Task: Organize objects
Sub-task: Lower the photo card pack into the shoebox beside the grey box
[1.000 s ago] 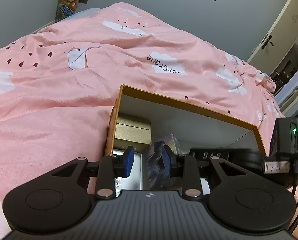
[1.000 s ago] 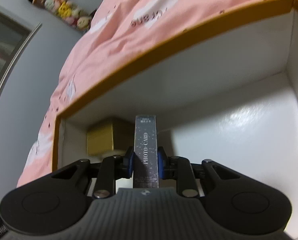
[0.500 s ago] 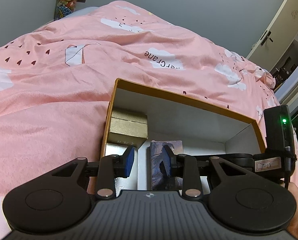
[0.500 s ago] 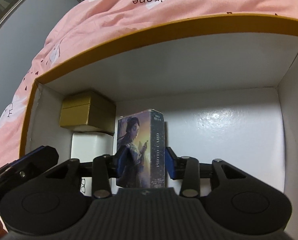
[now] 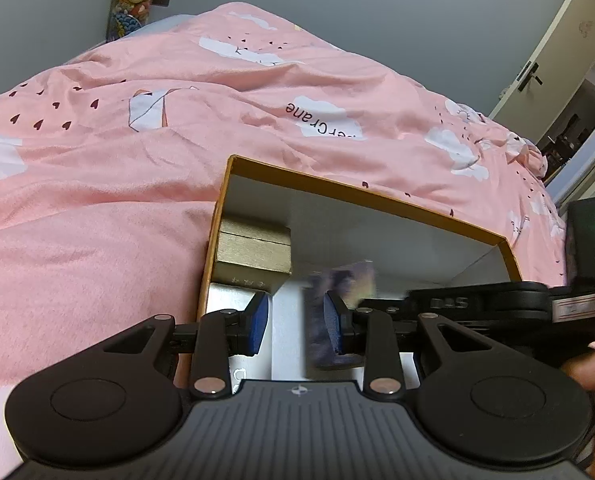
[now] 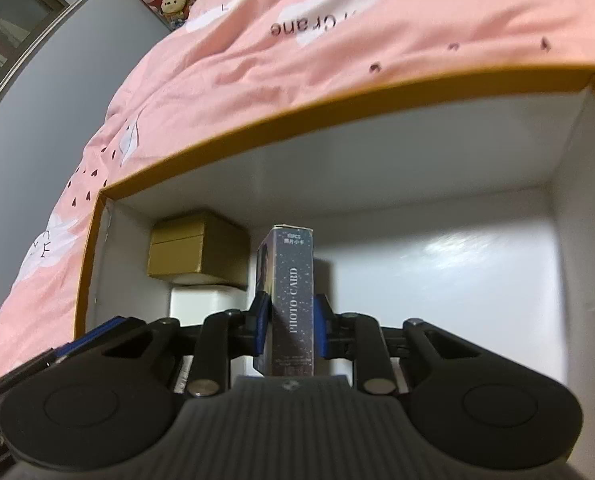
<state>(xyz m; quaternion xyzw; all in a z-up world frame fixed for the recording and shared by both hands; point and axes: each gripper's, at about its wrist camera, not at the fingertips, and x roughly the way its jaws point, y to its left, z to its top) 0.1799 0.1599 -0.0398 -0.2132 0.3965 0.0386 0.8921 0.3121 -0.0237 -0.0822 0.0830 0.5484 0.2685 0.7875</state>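
My right gripper [image 6: 291, 330] had just closed again on the photo-card box [image 6: 293, 300]; I judged it should go down upright beside the gold box [image 6: 195, 250] ahead-left. The left gripper [image 5: 295, 322] hung empty, jaws apart.

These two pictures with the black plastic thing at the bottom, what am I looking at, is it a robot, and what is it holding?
It is not a robot. A person holds a hand-held claw in each hand, and each claw carries a wide-angle camera looking forward along its two fingers, so the black body at the bottom of each picture is the tool itself.

One picture comes from the left claw, whose blue-padded fingers stand apart with nothing pressed between them. The other comes from the right claw, which has just closed again on a dark card box printed PHOTO CARD, gripping its narrow sides.

Both look into an open storage box with an orange rim and white inside, lying on a pink bedspread. In its back left corner sits a gold box on top of a white box.
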